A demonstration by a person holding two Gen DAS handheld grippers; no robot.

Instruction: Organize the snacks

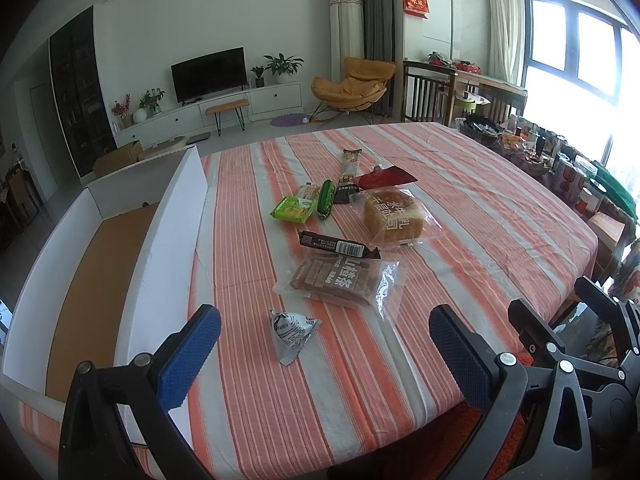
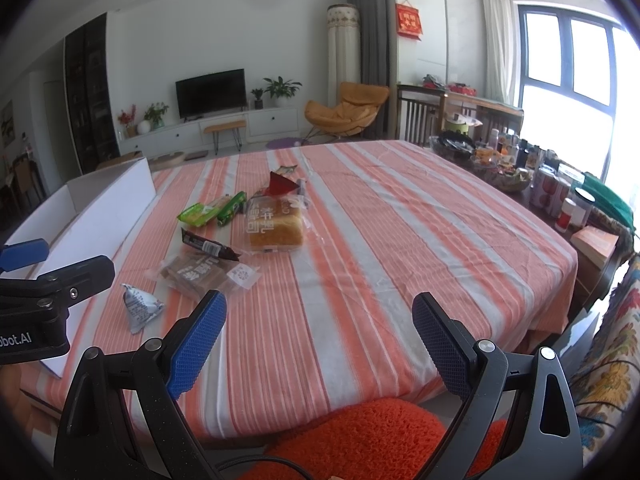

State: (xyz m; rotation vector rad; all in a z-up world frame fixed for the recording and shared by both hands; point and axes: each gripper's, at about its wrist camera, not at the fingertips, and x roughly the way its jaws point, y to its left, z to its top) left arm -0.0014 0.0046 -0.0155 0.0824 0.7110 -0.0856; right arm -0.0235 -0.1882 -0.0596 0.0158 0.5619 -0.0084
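Several snacks lie on the striped tablecloth (image 1: 480, 216). Nearest is a small grey triangular packet (image 1: 292, 332) (image 2: 140, 306), just beyond my left gripper (image 1: 324, 356), which is open and empty above the cloth. Behind it are a clear bag of brown strips (image 1: 340, 280) (image 2: 200, 274), a dark bar (image 1: 338, 245), a wrapped bread loaf (image 1: 394, 214) (image 2: 276, 226), a green packet (image 1: 292, 209), a green tube (image 1: 326, 198), a long brown stick (image 1: 348, 172) and a red packet (image 1: 384, 178). My right gripper (image 2: 320, 346) hangs open and empty over the table's near edge.
A long white box (image 1: 172, 240) (image 2: 108, 200) with a bare cardboard floor (image 1: 80, 280) lies along the table's left side. Jars, bottles and baskets (image 2: 520, 176) crowd the right edge. An orange fuzzy cushion (image 2: 360, 432) sits below the near edge, and a floral chair (image 2: 612, 352) stands at right.
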